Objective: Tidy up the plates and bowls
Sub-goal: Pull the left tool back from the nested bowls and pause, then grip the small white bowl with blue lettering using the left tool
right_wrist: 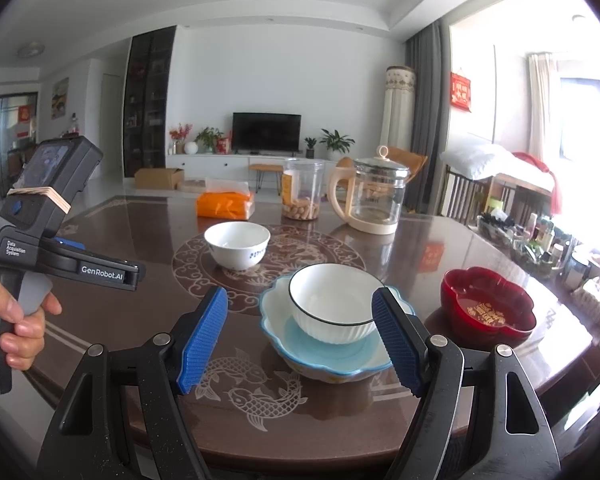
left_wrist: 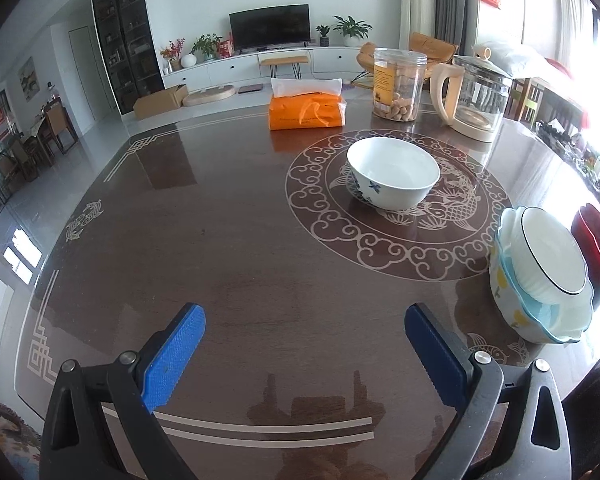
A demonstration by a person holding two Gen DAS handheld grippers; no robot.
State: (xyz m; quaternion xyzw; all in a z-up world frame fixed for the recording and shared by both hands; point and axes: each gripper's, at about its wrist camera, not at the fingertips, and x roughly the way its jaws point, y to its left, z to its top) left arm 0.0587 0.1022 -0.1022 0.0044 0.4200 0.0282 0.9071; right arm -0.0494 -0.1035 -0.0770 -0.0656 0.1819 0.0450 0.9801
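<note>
A: We hold both grippers spread and empty over the dark surface (left_wrist: 228,264); the left gripper (left_wrist: 305,354) hangs above bare wood.

B: Our right gripper (right_wrist: 300,340) sits just before the black-rimmed bowl (right_wrist: 332,300), nested in the blue scalloped bowl (right_wrist: 324,354); the blue-patterned bowl (left_wrist: 393,172) stands apart on the round inlay; a red dish (right_wrist: 486,306) lies to the right.

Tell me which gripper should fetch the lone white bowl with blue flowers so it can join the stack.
Left, probably. The left gripper is open and empty, and the white blue-flowered bowl sits just ahead of it. The right gripper, also open, faces the black-rimmed white ribbed bowl nested in the scalloped blue-edged bowl.
</note>
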